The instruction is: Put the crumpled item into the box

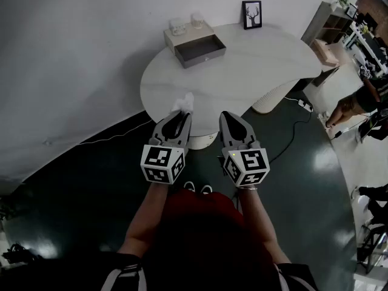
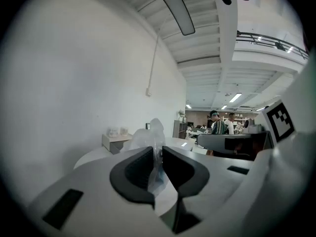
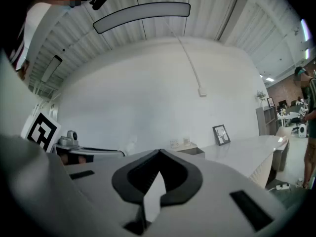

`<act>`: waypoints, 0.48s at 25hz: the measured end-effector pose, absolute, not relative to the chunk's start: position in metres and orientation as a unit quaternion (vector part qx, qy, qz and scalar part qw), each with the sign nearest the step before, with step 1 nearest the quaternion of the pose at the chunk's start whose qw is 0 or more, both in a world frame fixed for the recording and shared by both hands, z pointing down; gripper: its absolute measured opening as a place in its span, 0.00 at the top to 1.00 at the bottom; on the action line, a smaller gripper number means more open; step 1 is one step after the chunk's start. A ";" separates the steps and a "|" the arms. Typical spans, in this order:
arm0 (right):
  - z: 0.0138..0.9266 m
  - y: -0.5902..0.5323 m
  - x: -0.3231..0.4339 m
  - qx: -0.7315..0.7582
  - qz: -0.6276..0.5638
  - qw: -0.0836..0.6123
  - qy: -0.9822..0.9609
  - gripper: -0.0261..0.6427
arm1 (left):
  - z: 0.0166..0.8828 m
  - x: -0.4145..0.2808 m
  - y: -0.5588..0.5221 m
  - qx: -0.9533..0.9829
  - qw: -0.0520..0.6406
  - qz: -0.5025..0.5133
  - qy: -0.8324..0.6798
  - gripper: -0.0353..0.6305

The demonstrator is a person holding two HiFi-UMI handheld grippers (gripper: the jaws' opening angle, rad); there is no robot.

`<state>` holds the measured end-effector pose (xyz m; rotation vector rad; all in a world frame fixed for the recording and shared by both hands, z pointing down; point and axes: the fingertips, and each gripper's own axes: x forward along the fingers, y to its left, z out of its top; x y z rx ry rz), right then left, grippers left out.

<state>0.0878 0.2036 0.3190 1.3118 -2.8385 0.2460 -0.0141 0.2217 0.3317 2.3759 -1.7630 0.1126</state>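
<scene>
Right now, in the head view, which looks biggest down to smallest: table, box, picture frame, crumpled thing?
1. table
2. box
3. picture frame and crumpled item: about alike, and the item is nearer the camera, so unranked.

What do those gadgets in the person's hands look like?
Left gripper and right gripper are grey tapering wedges with dark fingers. Each carries a cube of black-and-white square markers; the right one shows a green light. The person wears a dark red top.

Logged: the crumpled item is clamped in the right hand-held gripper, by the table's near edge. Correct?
No: the left hand-held gripper clamps the crumpled item, by the table's near edge; the left gripper view shows it. The right hand-held gripper is shut, empty.
</scene>
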 end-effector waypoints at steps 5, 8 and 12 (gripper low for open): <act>0.326 0.200 0.095 0.427 0.080 0.002 -0.901 0.94 | 0.336 -0.014 0.219 0.798 0.089 0.039 -0.595 0.84; 0.327 0.197 0.101 0.429 0.084 -0.001 -0.899 0.94 | 0.337 -0.011 0.218 0.796 0.090 0.041 -0.597 0.84; 0.327 0.193 0.110 0.428 0.090 -0.014 -0.899 0.94 | 0.335 -0.006 0.216 0.795 0.085 0.042 -0.599 0.84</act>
